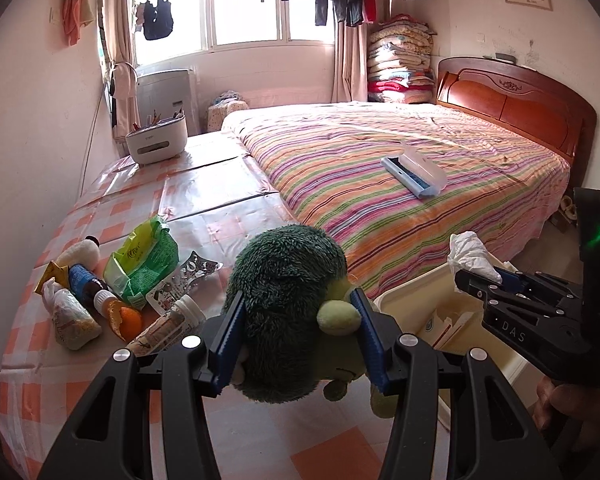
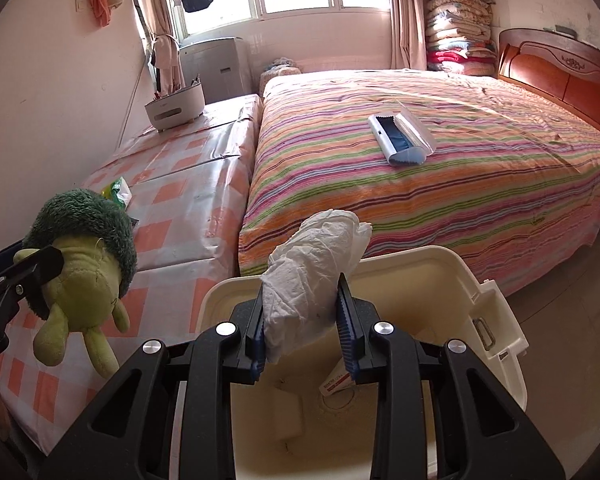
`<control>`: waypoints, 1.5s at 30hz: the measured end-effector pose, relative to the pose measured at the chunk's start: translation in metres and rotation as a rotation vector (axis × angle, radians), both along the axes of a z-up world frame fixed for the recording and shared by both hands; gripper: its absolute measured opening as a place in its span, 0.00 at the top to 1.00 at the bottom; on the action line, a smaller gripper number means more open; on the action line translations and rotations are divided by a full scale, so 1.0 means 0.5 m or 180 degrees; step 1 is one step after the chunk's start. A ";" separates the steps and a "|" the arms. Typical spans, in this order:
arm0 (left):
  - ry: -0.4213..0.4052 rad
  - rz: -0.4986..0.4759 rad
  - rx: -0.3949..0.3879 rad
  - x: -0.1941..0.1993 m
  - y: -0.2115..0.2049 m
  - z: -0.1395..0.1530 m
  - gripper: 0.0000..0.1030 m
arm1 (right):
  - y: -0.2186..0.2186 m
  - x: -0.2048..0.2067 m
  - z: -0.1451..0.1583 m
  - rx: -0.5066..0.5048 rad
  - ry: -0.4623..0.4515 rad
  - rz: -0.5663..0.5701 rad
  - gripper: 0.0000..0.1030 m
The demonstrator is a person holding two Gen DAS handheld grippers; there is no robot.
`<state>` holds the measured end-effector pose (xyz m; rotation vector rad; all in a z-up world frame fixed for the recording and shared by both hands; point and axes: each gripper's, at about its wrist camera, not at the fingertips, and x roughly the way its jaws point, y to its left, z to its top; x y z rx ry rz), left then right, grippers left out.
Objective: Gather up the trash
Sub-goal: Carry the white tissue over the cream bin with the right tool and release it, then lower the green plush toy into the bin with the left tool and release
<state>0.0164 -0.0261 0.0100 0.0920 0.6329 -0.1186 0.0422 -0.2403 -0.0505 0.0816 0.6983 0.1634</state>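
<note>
Crumpled tissue (image 2: 312,276) is clamped between the blue pads of the right gripper (image 2: 305,334), tilted down over the open cream bin (image 2: 496,320). A green plush turtle (image 1: 288,308) is gripped by the left gripper (image 1: 300,340) above the checkered tabletop (image 1: 204,208), with wrappers and bottles (image 1: 116,292) heaped left and the striped bed (image 1: 380,184) beyond.

Bin (image 2: 500,320) floor partly hidden by tissue (image 2: 312,280)
</note>
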 end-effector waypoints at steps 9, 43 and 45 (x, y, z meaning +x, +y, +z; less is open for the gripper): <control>0.0037 -0.0158 0.0046 0.007 -0.063 -0.005 0.51 | -0.041 -0.006 -0.004 0.0088 0.0027 -0.0170 0.56; 0.0129 -0.0565 0.0248 0.031 -0.219 -0.018 0.50 | -0.170 -0.032 0.031 0.0143 -0.0266 -0.0972 0.27; 0.0128 -0.0588 0.0263 0.031 -0.229 -0.018 0.50 | -0.175 -0.034 0.032 0.0150 -0.0278 -0.0992 0.27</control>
